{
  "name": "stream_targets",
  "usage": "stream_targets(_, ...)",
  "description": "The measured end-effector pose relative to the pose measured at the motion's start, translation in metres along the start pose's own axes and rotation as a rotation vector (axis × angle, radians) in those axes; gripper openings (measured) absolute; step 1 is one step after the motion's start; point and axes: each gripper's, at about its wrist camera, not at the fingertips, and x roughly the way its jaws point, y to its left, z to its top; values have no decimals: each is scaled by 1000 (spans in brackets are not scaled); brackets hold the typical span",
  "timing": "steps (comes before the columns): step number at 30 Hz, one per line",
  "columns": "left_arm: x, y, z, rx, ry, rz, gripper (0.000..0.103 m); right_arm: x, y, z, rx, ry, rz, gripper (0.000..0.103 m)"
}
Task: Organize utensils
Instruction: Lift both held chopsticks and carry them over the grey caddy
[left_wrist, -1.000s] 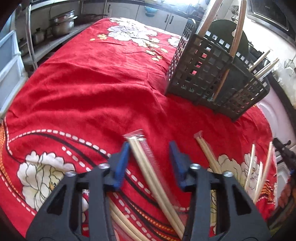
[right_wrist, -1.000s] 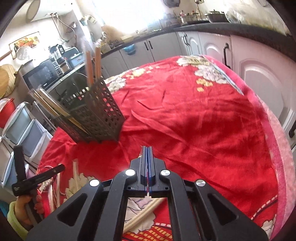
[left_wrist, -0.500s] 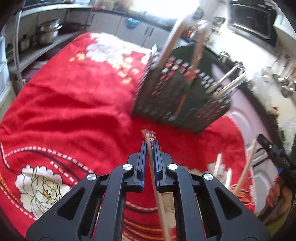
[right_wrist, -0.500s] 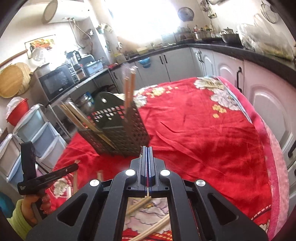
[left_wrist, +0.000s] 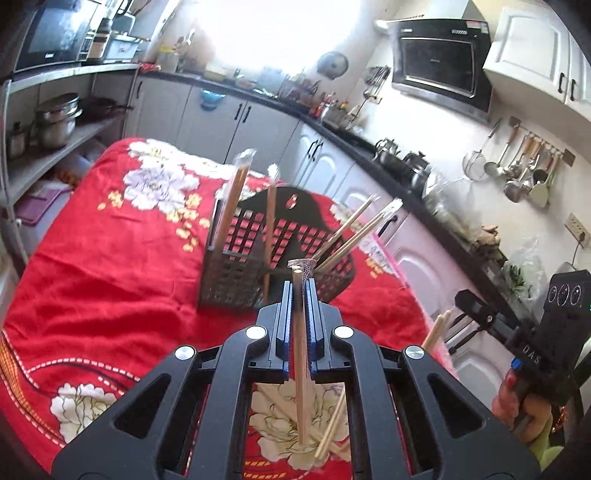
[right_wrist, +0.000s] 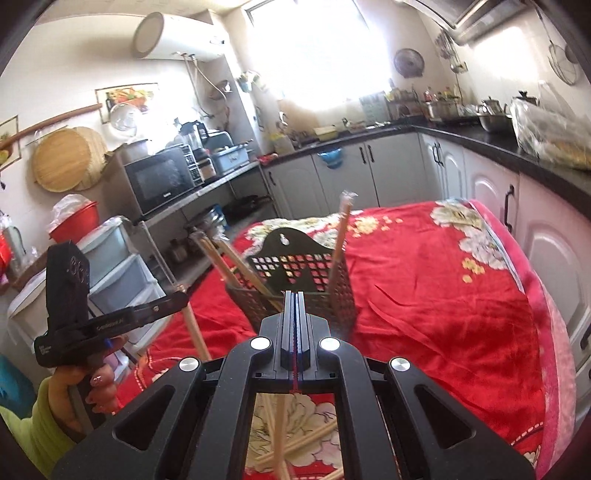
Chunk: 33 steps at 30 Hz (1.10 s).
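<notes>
**Both grippers closed on wrapped chopsticks, near the black basket**

The left gripper (left_wrist: 300, 286) has its blue jaws pressed together on a pair of wrapped chopsticks (left_wrist: 301, 354). The pair passes between the pads, and its crimped wrapper end sticks out just past the fingertips. The lower end hangs free above the red floral cloth (left_wrist: 110, 266).

The right gripper (right_wrist: 294, 297) is closed too. A thin chopstick pair (right_wrist: 279, 432) hangs below its jaws, and the left wrist view shows the upper end of this pair (left_wrist: 437, 328) beside that gripper. I cannot tell how firmly the pads pinch it, because only a narrow line shows between them.

The black perforated utensil basket (left_wrist: 236, 280) stands on the cloth, ahead of both grippers. Several wrapped chopstick pairs already stand in it: two almost upright (left_wrist: 232, 206) on its left side, and others leaning outward (left_wrist: 354, 229) on its right side.

More chopsticks lie loose (right_wrist: 306, 443) on the white flower print, below the grippers.

A hand in a yellow-green sleeve (right_wrist: 88, 384) holds the left gripper's handle.
</notes>
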Motion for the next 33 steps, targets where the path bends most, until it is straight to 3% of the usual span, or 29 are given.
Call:
stream_targets(15, -24, -30, 34, 70, -102, -42, 3, -13, 23, 26, -52, -88, -12, 1)
stream_targets(33, -32, -58, 92, 140, -251, 11, 3, -16, 38, 62, -80, -171, 26, 1)
